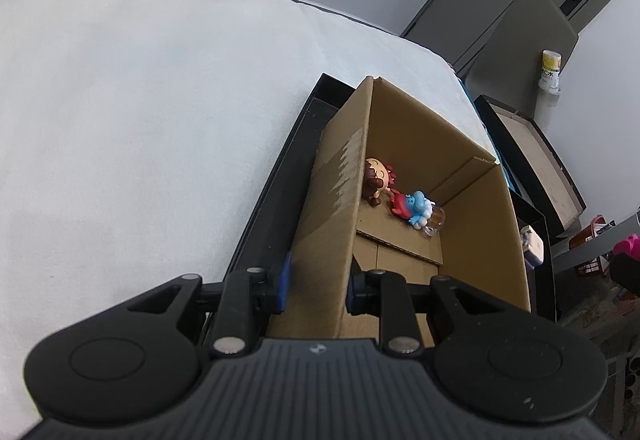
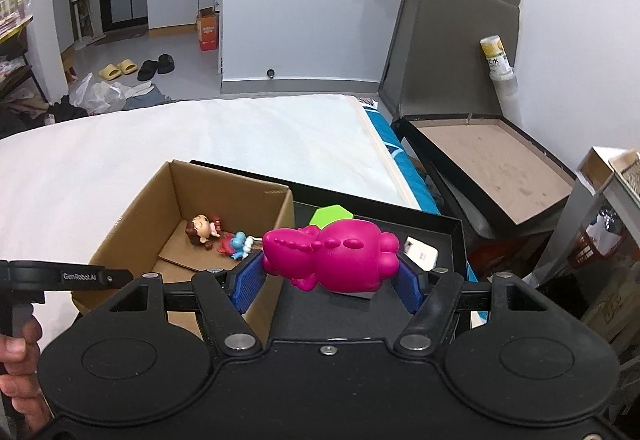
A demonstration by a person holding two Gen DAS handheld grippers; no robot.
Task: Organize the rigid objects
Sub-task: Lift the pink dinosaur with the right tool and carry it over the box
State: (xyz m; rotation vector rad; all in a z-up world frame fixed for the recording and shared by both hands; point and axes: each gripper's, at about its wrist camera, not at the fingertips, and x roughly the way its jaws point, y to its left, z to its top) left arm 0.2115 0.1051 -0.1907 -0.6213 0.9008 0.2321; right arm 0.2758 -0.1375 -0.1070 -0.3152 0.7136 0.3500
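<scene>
The left gripper [image 1: 316, 290] is clenched on the near wall of the box [image 1: 404, 128], likely steadying it on the black tray [image 1: 260, 224] atop the bed [image 1: 140, 100]. The right gripper [image 2: 326, 280] grasps a pink dinosaur [image 2: 336, 256] sideways between its fingers [image 2: 248, 280], above the tray beside the box, seemingly bound for the doll [image 2: 202, 230] and blue figure [image 2: 236, 244] inside.

Open brown cardboard box [image 2: 224, 200] standing in a shallow black tray [image 2: 448, 236] on the white-covered bed [image 2: 240, 136], brown-haired doll figurine [image 2: 199, 230] and blue figurine [image 2: 237, 243] side by side inside the box, magenta plastic dinosaur toy [image 2: 332, 258] above the tray, right of the box.
</scene>
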